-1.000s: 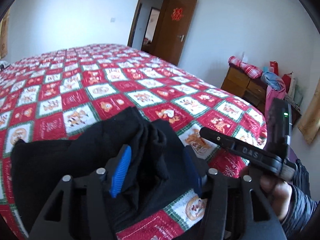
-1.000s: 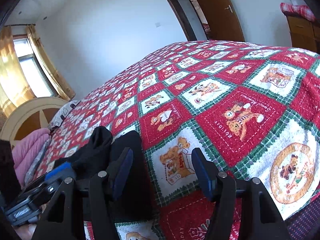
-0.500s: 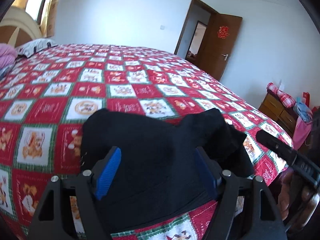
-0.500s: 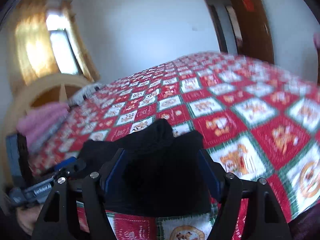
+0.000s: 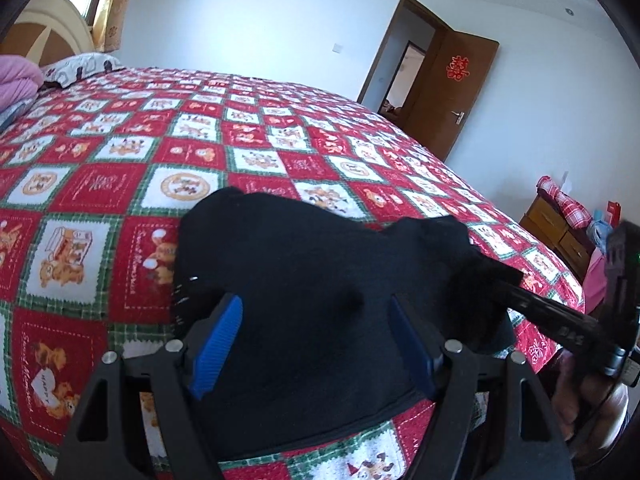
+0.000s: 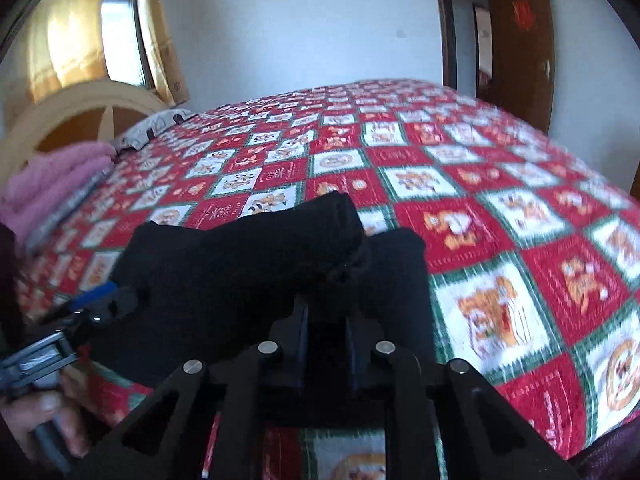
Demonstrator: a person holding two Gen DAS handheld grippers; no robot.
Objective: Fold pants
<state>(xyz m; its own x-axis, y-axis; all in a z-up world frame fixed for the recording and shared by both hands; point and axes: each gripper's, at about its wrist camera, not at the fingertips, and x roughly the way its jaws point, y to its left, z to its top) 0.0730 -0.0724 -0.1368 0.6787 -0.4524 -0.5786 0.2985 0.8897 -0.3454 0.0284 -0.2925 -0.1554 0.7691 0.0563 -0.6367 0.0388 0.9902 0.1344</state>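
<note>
Right now the black pants [image 5: 320, 280] lie bundled in a low heap near the close edge of the bed, on the red, white and green patchwork quilt [image 5: 168, 152]. My left gripper [image 5: 316, 336] hangs over the near part of the heap with its blue pads [image 5: 218, 348] standing wide on either side of the cloth; they do not press on it. My right gripper [image 6: 324, 344] is narrow and closing, its two black fingers drawn close together with a fold of the pants between them, right at the near edge of the bundle. From the left wrist view the right gripper reaches in from the right side and its tip is buried in the dark cloth, with my right hand [image 5: 576, 396] on its handle. From the right wrist view, which is a bit blurred, my left hand [image 6: 44, 416] holds its gripper at the left edge of the bundle. Farther up the bed sit a pink blanket [image 6: 52, 184] and a patterned pillow [image 5: 76, 68] by the headboard [image 6: 80, 120]; a brown door [image 5: 456, 92] stands open behind
</note>
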